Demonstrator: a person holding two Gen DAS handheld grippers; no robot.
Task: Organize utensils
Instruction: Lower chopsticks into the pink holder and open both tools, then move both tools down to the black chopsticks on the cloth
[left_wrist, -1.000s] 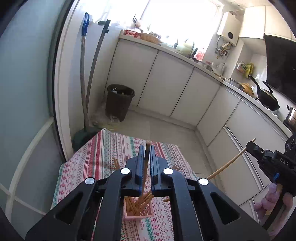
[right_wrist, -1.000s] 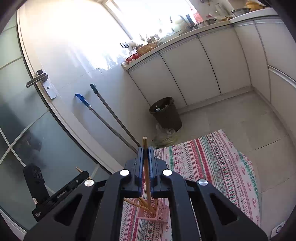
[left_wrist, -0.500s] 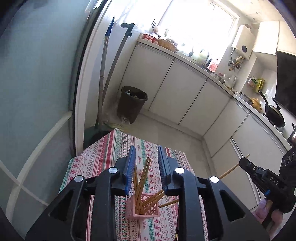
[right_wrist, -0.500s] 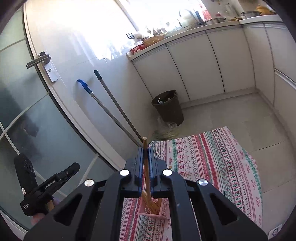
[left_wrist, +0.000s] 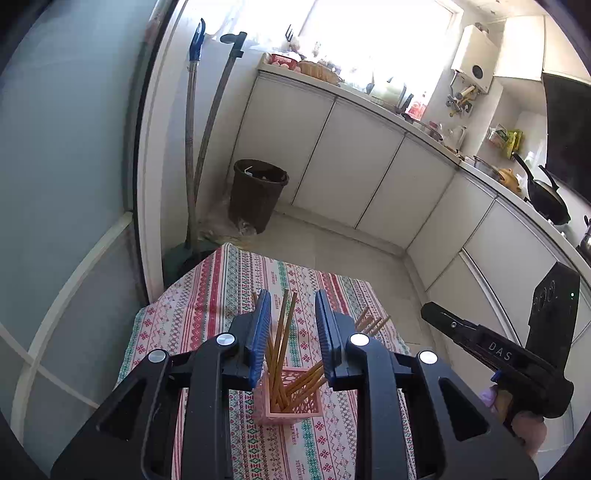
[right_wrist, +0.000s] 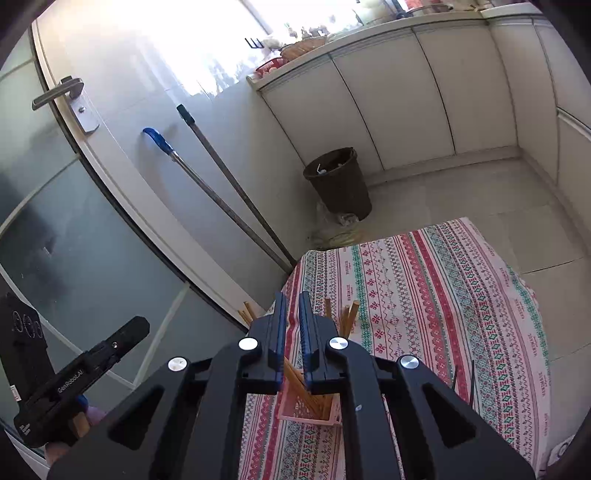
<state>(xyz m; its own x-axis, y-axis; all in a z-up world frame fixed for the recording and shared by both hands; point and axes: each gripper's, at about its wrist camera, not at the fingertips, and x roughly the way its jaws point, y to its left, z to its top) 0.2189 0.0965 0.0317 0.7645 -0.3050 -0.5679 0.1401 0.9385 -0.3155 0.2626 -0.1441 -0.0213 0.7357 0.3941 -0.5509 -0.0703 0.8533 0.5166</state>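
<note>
A pink lattice basket (left_wrist: 295, 408) stands on a patterned tablecloth (left_wrist: 229, 295) and holds several wooden chopsticks (left_wrist: 282, 350) leaning upward. My left gripper (left_wrist: 291, 314) is open and empty, above the basket with the chopsticks showing between its jaws. My right gripper (right_wrist: 291, 306) is open by a narrow gap and empty, above the same basket (right_wrist: 308, 411); chopsticks (right_wrist: 349, 317) stick up beside it. The right gripper also shows in the left wrist view (left_wrist: 428, 310), the left gripper in the right wrist view (right_wrist: 140, 325).
A dark bin (left_wrist: 258, 192) and two mop handles (left_wrist: 207, 122) stand against the wall past the table. White cabinets (left_wrist: 369, 166) line the far side. Two dark thin utensils (right_wrist: 463, 380) lie on the cloth to the right. A glass door (right_wrist: 74, 221) is left.
Both grippers let go of their chopsticks, which now stand in the basket. The left opened half a second ago, the right just now. The right gripper came closer.
</note>
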